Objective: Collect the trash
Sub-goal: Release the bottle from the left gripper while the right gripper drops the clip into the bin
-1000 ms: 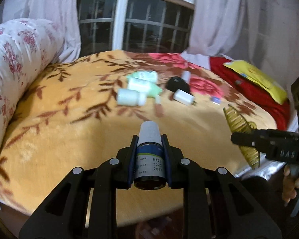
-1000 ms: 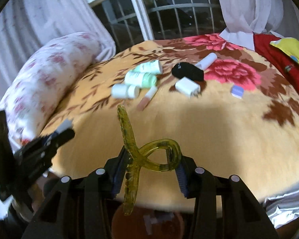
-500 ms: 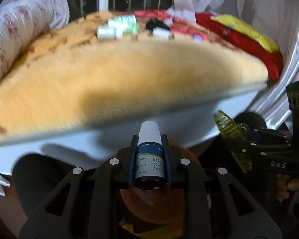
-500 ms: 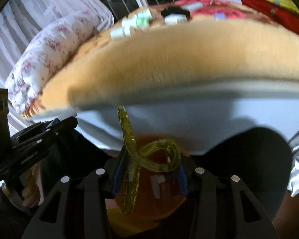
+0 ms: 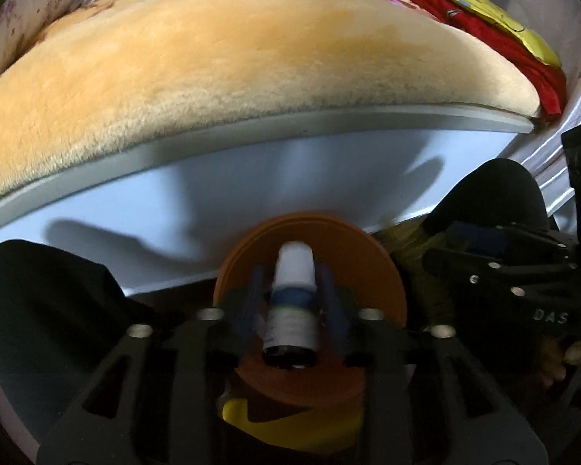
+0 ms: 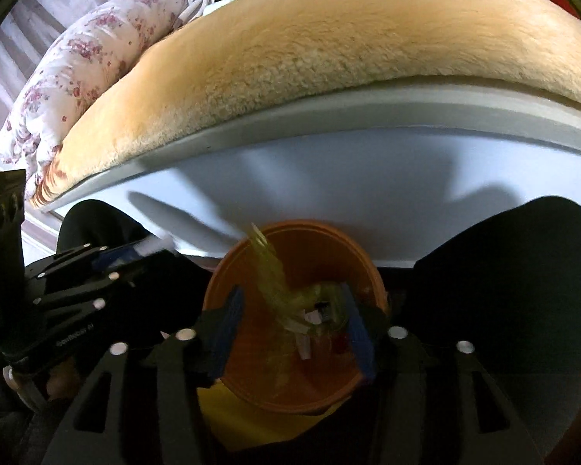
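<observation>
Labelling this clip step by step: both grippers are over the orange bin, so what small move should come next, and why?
Probably spread the left gripper wider: its small white-capped dropper bottle sits over the round orange bin's mouth. The right gripper appears already open, its yellow-green translucent hair claw blurred above the bin.

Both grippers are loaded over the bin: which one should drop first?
Probably right. The right gripper sits squarely over the orange bin, its blurred hair clip above the opening. The left gripper also has its bottle over the bin, nearer the rim.
</observation>
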A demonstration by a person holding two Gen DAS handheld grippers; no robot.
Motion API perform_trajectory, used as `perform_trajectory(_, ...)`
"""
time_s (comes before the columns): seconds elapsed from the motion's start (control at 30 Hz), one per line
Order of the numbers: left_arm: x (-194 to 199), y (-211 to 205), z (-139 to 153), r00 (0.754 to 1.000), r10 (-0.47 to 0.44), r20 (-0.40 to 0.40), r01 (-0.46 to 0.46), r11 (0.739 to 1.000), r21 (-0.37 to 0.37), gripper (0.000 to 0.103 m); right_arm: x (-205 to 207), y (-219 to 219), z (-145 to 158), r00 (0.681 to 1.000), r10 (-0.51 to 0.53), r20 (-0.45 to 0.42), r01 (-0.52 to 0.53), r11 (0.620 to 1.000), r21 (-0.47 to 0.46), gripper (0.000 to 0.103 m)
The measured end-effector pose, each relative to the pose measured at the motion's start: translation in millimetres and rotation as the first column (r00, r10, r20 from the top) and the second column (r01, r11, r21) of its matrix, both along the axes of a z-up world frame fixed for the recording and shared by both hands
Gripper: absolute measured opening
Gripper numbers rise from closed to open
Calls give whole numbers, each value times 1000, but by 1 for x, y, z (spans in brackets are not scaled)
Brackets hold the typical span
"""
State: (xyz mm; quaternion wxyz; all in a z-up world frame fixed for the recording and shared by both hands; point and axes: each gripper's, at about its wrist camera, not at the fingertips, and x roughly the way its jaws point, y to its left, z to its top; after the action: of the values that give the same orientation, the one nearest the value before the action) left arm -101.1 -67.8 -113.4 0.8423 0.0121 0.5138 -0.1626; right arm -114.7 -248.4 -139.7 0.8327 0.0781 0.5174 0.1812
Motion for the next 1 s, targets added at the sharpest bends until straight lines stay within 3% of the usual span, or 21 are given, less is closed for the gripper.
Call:
perform_trajectory(0.03, 0, 2, 1, 1000, 8, 7, -8, 1000, -6, 50, 1, 1, 1, 1000, 1, 7, 0, 1000, -8, 57)
perform_trajectory(0.17, -2, 7, 13, 999, 20, 50, -21, 1000, 6, 50, -2, -2, 12, 998, -10, 57, 12, 1000, -28, 71)
perform_trajectory(0.2, -2, 9, 19, 998, 21, 67, -22, 1000, 11, 50, -2, -4, 16, 997, -16, 71, 19, 999, -32, 78)
perform_trajectory(0.3, 5, 16, 51, 987, 22, 158, -25, 1000, 17, 55, -5, -13, 26, 990, -43, 137, 47, 998, -30, 84)
perform_trajectory(0.37, 20, 22, 75, 975, 33, 218, -36, 999, 9, 69, -5, -17, 27, 986, -54, 159, 58, 998, -19, 86)
perform_trajectory(0.47, 58, 27, 105, 957, 13, 291, -27, 999, 45, 69, -1, -22, 22, 987, -71, 144, 72, 997, -3, 87)
perform_trajectory(0.57, 110, 26, 127, 932, -51, 358, -2, 989, 145, 73, 0, -14, 22, 986, -45, 163, 47, 999, -12, 87)
perform_trajectory(0.7, 185, 21, 134, 927, -171, 335, 91, 967, 240, 73, 3, -6, 24, 988, -24, 153, 23, 1000, 8, 88)
perform_trajectory(0.8, 235, 20, 129, 931, -249, 268, 173, 945, 277, 73, 10, -2, 26, 989, -30, 143, 28, 999, 16, 89)
perform_trajectory(1.0, 292, 2, 117, 874, -461, 151, 385, 849, 361, 73, 29, -4, 15, 996, -70, 64, 67, 996, 54, 89)
